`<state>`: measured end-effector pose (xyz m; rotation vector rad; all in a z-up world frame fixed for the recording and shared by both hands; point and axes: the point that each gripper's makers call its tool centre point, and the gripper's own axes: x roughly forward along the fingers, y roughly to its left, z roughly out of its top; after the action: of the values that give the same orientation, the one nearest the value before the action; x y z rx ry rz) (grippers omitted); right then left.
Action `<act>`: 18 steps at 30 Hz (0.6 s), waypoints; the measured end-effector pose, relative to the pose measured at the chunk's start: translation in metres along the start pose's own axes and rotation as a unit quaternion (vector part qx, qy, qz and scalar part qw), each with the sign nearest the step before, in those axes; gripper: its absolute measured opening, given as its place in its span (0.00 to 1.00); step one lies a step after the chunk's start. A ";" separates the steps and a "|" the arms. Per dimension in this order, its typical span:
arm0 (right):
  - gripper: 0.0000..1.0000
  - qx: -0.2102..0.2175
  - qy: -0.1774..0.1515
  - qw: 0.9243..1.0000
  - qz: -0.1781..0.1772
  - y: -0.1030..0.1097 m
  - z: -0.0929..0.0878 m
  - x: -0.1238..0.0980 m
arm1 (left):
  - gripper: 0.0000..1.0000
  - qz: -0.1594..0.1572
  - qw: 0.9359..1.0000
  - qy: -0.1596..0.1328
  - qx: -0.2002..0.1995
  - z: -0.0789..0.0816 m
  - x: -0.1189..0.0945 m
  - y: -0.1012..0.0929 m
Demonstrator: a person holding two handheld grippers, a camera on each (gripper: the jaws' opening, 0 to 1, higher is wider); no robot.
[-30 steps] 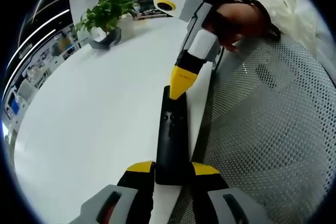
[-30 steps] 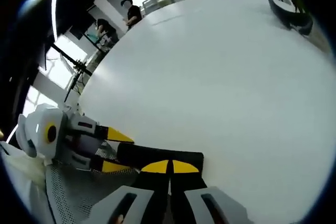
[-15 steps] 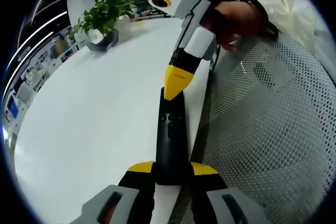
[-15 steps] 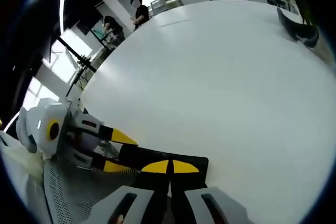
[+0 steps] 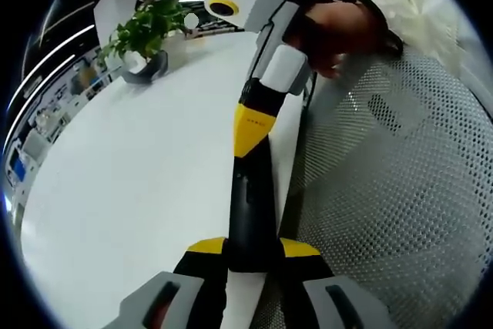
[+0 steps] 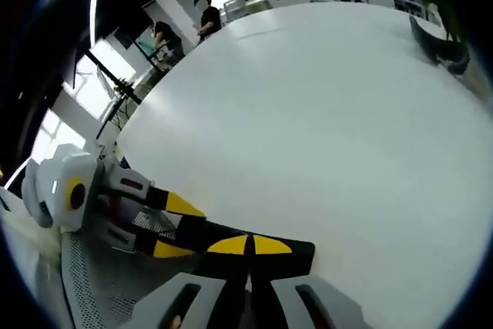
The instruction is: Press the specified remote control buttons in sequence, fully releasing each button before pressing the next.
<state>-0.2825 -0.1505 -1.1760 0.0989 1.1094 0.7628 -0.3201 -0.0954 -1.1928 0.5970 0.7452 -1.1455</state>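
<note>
1. The left gripper (image 5: 253, 248) clamps the near end of a slim black plastic remote control (image 5: 251, 206) over the edge of the white desk (image 5: 131, 182).
2. The right gripper (image 6: 248, 245), clenched, rests its yellow tips on the remote's face.

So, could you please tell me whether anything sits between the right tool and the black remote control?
Nothing visible does. The right tool's shut yellow tips are right on the slim black remote control's top face, while the left tool clamps its near end at the white table's edge.
</note>
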 end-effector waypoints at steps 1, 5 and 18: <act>0.00 0.000 0.002 1.000 0.000 -0.001 0.000 0.001 | 0.24 0.000 1.000 -0.001 0.000 0.000 0.000 0.000; 0.00 -0.012 0.007 1.000 -0.003 0.002 -0.002 0.002 | 0.24 0.001 1.000 -0.002 0.000 0.000 0.000 0.000; 0.00 0.029 0.002 1.000 -0.001 -0.002 -0.005 0.004 | 0.24 0.000 1.000 -0.004 0.002 0.000 0.000 0.000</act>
<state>-0.2849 -0.1507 -1.1820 0.1458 1.1350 0.7280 -0.3201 -0.0957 -1.1927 0.5966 0.7364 -1.1489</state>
